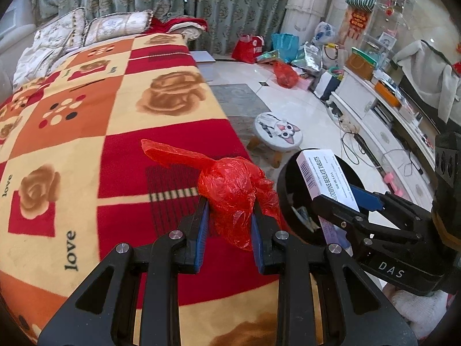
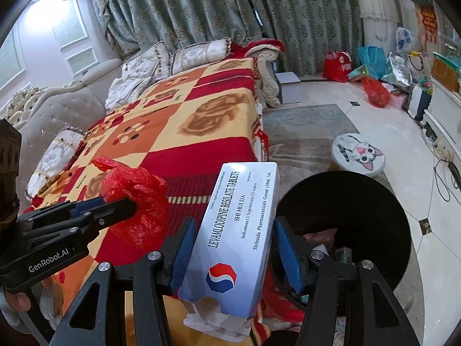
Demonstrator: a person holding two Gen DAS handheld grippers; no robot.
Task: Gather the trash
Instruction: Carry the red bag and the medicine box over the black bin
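Behind everything hang green patterned curtains, and a red, orange and cream checked fleece blanket (image 1: 121,132) covers the sofa beside a pale tiled floor. From the left wrist view we see our left gripper (image 1: 229,213) clamped on a crumpled red plastic bag (image 1: 233,190), its blue pads (image 1: 201,230) pressing both sides, above the blanket's edge. At three o'clock of the bag sits the round black trash bin (image 1: 288,201) on the floor, with our right gripper (image 1: 345,201) over its mouth, pinching a white and lilac cardboard tablet box (image 1: 322,173).

Over to the right wrist view now: the tablet box (image 2: 239,230) stands gripped between the jaws of the right gripper (image 2: 233,248), and the bin (image 2: 360,207) opens at three o'clock of it. The left gripper (image 2: 135,204), at nine o'clock, holds the red bag (image 2: 138,199).

We judge both pieces are picked up and being carried. Next: bring each over the bin's mouth, then let go.
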